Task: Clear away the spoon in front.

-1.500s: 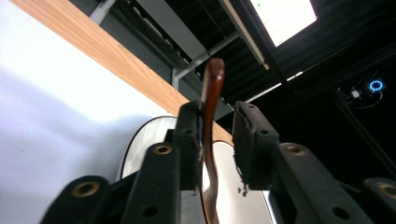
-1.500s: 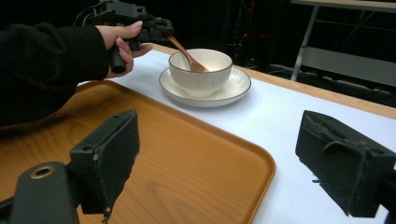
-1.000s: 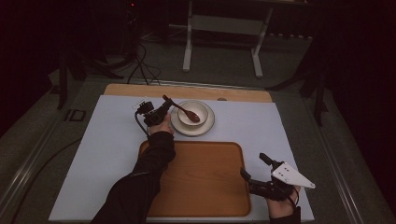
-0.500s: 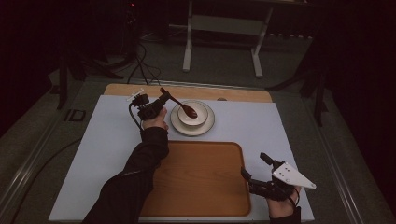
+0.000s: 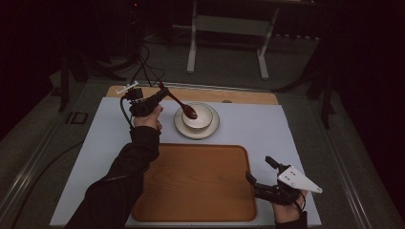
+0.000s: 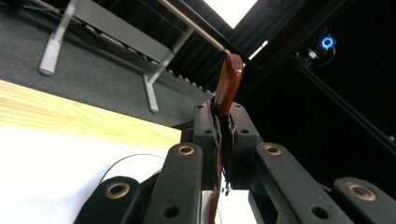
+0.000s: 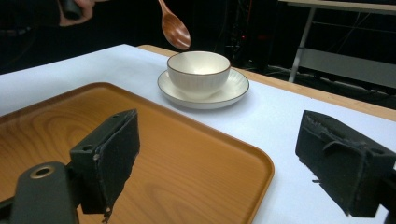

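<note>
Over the last second the left hand-held gripper [image 5: 162,95], clamped tight on the wooden spoon [image 5: 183,106] handle, lifts the spoon's head out of the bowl [image 5: 198,116] until it hangs just above the rim. This suggests it is headed for the tray [image 5: 191,183]. The right hand-held gripper [image 5: 260,175] waits wide open and empty at the tray's near corner; no writing is legible.

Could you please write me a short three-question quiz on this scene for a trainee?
1. True or false: the left tool is shut on the spoon.
2. Where is the spoon's head? A) flat on the tray B) in the air by the bowl's near-left rim C) on the floor
3. Fill in: the bowl stands on a ____.

Key: 1 true, its jaws clamp the handle. 2 B. 3 saucer. The tray is bare, and the right tool waits open at its right edge.
</note>
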Motion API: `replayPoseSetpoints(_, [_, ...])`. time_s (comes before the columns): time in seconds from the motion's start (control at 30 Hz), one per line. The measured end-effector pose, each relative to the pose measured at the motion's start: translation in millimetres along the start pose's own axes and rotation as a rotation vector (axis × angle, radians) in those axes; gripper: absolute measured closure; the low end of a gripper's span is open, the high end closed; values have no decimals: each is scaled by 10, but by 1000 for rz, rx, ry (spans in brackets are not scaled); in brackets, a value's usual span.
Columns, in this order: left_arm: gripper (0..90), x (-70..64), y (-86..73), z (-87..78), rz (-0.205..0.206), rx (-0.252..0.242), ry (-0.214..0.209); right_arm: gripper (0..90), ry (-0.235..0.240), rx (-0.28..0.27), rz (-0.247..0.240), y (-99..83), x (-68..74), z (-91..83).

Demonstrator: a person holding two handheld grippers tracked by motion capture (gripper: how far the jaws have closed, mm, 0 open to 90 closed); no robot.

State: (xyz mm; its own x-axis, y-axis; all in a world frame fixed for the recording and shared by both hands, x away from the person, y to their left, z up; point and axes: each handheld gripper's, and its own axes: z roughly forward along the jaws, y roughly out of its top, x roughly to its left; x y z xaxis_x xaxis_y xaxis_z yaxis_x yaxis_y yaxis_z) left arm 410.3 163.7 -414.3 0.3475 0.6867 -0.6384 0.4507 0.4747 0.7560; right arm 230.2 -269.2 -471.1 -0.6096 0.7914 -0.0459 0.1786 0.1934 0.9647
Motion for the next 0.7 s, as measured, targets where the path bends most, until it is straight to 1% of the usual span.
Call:
replayPoseSetpoints(0.07, [846,-23,58,-52,7,23,-10,135,-2,0,0,0,0,1])
replayPoseSetpoints(0.17, [846,-60,138,-137,34,49,-20,136,-3,1,1,0,1,-1])
replayPoseSetpoints(0.2, [846,-73,162,-170,44,55,-20,136,-4,1,0,1,2,-2])
replayPoseSetpoints(0.23, [846,-83,183,-201,47,62,-29,136,-5,0,0,2,2,-4])
replayPoseSetpoints(0.27, [846,-97,201,-237,62,67,-22,136,-5,0,1,3,2,-4])
replayPoseSetpoints(0.4, [846,-127,265,-370,83,94,-37,136,-6,1,2,2,6,0])
replayPoseSetpoints(0.5, [846,-138,298,-465,114,114,-60,136,-7,2,1,4,10,0])
replayPoseSetpoints(0.63, [846,-141,306,-559,133,137,-78,136,-9,-2,0,10,12,-6])
replayPoseSetpoints(0.7, [846,-140,303,-613,136,152,-88,135,-10,-3,0,12,17,-8])
